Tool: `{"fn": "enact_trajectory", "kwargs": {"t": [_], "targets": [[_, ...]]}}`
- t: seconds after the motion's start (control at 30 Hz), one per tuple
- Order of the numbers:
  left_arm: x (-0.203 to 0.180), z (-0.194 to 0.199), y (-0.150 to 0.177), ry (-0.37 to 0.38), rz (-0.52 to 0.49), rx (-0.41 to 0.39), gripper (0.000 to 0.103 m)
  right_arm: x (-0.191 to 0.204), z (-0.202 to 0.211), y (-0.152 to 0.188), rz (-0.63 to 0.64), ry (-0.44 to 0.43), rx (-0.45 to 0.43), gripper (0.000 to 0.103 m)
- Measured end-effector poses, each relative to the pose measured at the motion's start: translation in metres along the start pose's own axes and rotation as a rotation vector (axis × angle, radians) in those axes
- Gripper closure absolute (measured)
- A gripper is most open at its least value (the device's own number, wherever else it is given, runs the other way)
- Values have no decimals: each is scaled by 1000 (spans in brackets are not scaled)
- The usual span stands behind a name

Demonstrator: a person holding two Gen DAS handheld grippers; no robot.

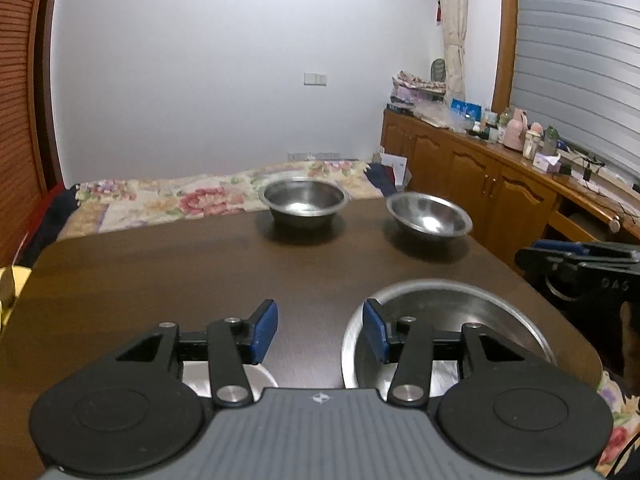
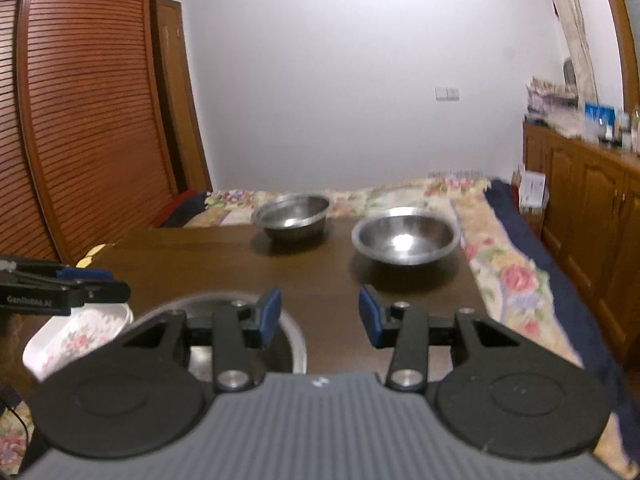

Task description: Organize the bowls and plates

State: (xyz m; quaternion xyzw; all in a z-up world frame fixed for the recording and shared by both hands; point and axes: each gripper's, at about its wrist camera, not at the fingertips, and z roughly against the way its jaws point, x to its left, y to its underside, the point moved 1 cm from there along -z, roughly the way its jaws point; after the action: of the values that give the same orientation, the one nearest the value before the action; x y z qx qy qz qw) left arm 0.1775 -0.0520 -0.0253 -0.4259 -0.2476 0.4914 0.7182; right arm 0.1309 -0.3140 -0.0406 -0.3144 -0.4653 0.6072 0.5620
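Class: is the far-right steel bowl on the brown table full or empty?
Empty: the round steel bowl shows only bare, shiny metal inside.

Two silver steel bowls, one deep (image 1: 304,202) and one shallow (image 1: 429,216), gleam on a dark brown worktop (image 1: 160,280), alongside a silver plate (image 1: 500,312). A white dish (image 2: 76,340) bears pink floral print. Blue pads (image 1: 264,330) tip each black gripper (image 1: 320,330). Behind, a cream bedspread (image 1: 168,200) blooms with red roses beside reddish-brown louvred doors (image 2: 88,120).

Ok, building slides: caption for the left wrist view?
Open left gripper hovers over a steel plate; two steel bowls wait across the table.
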Motion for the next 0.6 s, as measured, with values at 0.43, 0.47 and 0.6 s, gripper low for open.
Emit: {"fn": "enact_trajectory", "kwargs": {"t": [0.43, 0.47, 0.6], "targets": [[20, -36, -45, -37, 43, 3, 53, 4, -37, -65, 145, -66, -2, 58], [22, -38, -49, -44, 38, 3, 53, 3, -41, -69, 147, -68, 2, 58], [28, -47, -61, -59, 28, 5, 53, 1, -54, -82, 145, -87, 23, 58]]}}
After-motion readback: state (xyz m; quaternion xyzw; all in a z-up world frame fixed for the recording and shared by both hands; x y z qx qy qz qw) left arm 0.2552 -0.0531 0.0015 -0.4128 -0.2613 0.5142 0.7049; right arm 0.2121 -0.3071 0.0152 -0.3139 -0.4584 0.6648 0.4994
